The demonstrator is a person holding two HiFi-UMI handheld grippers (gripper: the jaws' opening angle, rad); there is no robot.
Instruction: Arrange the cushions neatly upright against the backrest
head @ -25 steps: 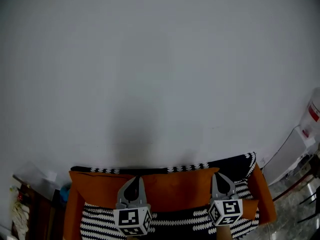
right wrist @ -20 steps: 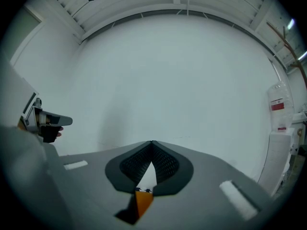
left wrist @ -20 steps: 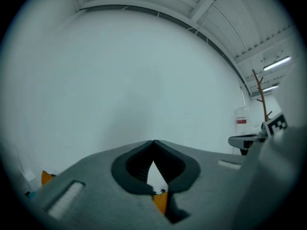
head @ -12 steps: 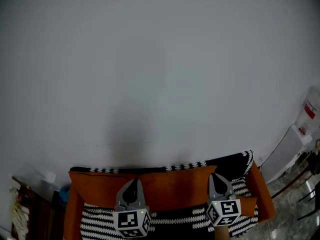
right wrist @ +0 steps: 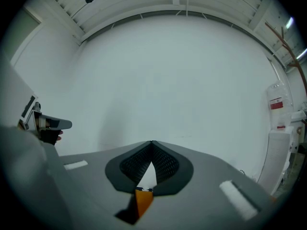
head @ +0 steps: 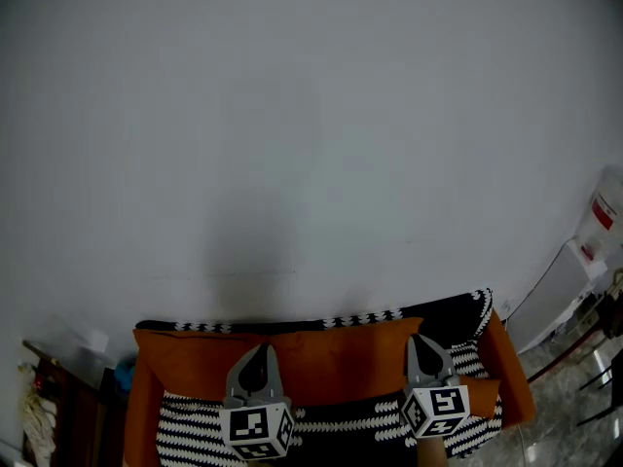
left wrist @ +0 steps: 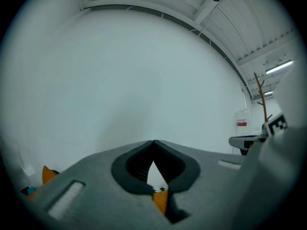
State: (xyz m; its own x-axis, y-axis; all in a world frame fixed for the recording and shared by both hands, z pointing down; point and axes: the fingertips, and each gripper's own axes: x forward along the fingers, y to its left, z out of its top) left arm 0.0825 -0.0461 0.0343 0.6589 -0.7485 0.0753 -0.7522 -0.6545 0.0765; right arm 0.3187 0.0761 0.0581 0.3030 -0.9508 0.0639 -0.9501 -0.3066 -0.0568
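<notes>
An orange sofa (head: 331, 356) stands against the white wall at the bottom of the head view. A black-and-white patterned throw (head: 365, 321) runs along the top of its backrest. Black-and-white patterned cushions lie at the left (head: 190, 426) and right (head: 475, 363) of the seat. My left gripper (head: 261, 350) points level at the backrest, shut and empty. My right gripper (head: 421, 339) is also shut and empty, further right. In the left gripper view the shut gripper (left wrist: 153, 142) shows a sliver of orange sofa (left wrist: 160, 201) below; the right gripper (right wrist: 152, 142) likewise, above the sofa (right wrist: 143, 201).
A white appliance (head: 563, 298) with a red-labelled bottle (head: 607, 210) stands right of the sofa on a marbled floor (head: 574, 402). A dark wooden side table (head: 60, 397) with small items sits at the sofa's left. The plain wall (head: 311, 134) fills most of the view.
</notes>
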